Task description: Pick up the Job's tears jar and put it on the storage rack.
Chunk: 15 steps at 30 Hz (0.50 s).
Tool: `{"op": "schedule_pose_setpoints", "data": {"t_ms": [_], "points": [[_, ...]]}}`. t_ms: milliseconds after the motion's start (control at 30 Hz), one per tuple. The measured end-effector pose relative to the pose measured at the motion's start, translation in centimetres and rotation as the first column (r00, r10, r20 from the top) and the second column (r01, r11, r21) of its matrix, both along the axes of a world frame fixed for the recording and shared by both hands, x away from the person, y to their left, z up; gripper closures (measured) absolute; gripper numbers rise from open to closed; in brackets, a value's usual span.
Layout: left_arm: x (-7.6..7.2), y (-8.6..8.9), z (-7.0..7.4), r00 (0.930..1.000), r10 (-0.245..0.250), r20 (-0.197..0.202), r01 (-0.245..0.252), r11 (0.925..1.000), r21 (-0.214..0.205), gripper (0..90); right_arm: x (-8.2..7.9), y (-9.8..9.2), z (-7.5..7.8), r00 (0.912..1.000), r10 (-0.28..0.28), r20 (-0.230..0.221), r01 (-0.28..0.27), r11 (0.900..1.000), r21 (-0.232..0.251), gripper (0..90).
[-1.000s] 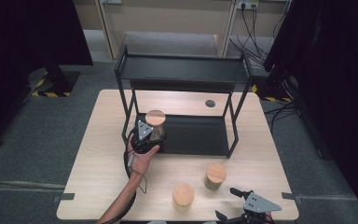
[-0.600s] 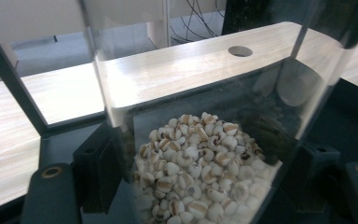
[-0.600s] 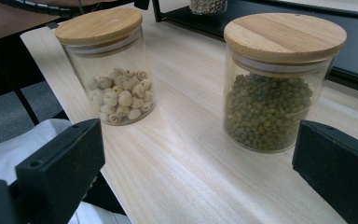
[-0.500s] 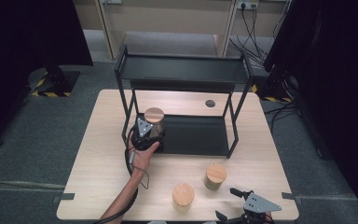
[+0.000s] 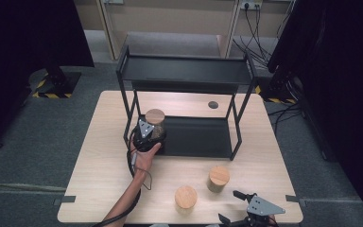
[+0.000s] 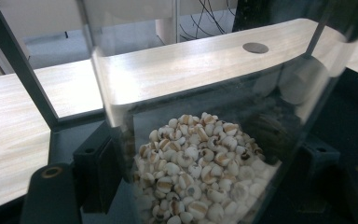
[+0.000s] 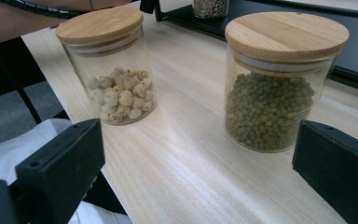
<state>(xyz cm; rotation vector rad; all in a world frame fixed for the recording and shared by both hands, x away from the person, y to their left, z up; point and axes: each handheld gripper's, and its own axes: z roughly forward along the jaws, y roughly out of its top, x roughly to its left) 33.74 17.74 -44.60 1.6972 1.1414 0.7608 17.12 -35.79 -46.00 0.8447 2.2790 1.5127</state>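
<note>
High view: left gripper (image 5: pixel 149 132) pinches the glass jar (image 5: pixel 155 124) w/ wooden lid at the front-left corner of the rack (image 5: pixel 184 71), over the rack's lower shelf (image 5: pixel 196 137). Right gripper (image 5: pixel 246 208) idles well in front of the rack.

Left gripper view: jaws clamp the jar's wall (image 6: pixel 205 116); pale grains (image 6: pixel 200 163) inside. Keep it upright, slide deeper under the rack, set flat, then release, I'd say.

Right gripper view: jaws spread, nothing between; green-bean jar (image 7: pixel 279 79) & second pale-seed jar (image 7: pixel 109 65) wait in front of the rack.
</note>
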Motion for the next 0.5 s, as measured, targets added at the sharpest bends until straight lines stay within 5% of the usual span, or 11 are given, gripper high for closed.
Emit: {"op": "schedule_pose_setpoints", "data": {"t_ms": [500], "points": [[-0.13, -0.14, -0.14, 0.9996, 0.027, 0.0, -0.027, 0.9996, -0.004, 24.9, 0.01, 0.05, 0.0, 1.0, 0.0, -0.001, 0.0, 1.0, 0.002, 2.7]]}}
